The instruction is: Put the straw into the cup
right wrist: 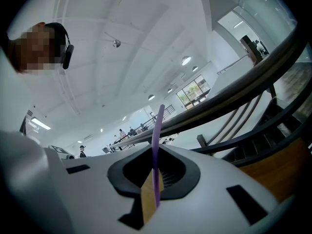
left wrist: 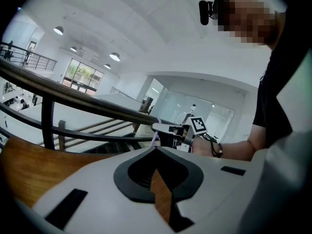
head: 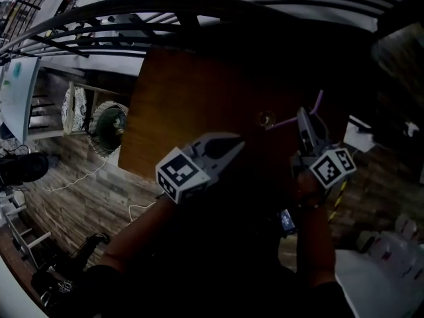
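So the right gripper (head: 302,116) has the purple straw (right wrist: 157,126) pinched between its jaws, which are nearly closed with only the straw's thickness keeping them apart. In the right gripper view the straw runs straight up out of the slot, so the hold looks clean and centred. The left gripper (head: 235,142) is closed with nothing in it; its own view shows only a sliver of table wood through the gap. It hovers over the wooden table (head: 185,98), well in from the left edge. The cup (head: 265,118) is hard to make out in the dark head view. It looks like a small clear one standing toward the right side of the table, back from the near edge, and one end of the straw is just beside it and not in it yet. The straw seems to run off the jaws in two directions, so maybe it's a bendy-neck type, can't say for sure. Handling-wise I'd guess it weighs basically nothing and is thin, smooth plastic: easy to crush flat if squeezed hard, and likely to swivel in the pads if gripped too lightly. I'd hold it around the middle so enough free length pokes out to drop in. A clear cup that small probably tips easily too, so the free gripper could steady it at the wall.
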A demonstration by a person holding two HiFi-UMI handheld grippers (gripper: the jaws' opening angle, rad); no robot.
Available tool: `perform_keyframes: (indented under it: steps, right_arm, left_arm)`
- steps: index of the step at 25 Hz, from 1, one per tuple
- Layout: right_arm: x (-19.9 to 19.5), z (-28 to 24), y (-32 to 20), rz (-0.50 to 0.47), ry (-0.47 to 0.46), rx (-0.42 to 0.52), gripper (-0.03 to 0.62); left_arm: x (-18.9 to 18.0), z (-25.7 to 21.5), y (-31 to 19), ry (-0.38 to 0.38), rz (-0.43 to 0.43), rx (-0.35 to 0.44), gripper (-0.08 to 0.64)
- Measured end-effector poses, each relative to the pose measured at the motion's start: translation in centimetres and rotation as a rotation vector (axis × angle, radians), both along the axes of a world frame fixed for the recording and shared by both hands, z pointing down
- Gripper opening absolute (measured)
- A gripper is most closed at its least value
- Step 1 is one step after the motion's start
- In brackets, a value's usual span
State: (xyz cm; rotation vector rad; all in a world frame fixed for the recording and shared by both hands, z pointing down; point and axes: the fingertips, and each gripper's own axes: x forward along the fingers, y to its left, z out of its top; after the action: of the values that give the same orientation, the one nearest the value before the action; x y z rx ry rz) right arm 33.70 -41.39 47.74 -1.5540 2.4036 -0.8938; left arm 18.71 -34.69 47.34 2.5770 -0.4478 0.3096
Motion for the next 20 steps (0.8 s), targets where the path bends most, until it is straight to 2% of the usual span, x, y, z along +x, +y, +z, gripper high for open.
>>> perform_keyframes:
  steps: [12, 20]
  right_arm:
    - [1.0, 4.6, -2.2, 0.017, 0.025, -0.038, 0.031]
    - [0.0, 7.2, -1.8, -0.003, 0.033, -0.07, 0.031]
  left_arm:
    - [0.5, 1.8, -0.4, -0.012, 0.01, -0.031, 0.011]
    - [0.3, 2.3, -0.3, -0.018, 0.008, -0.044, 0.011]
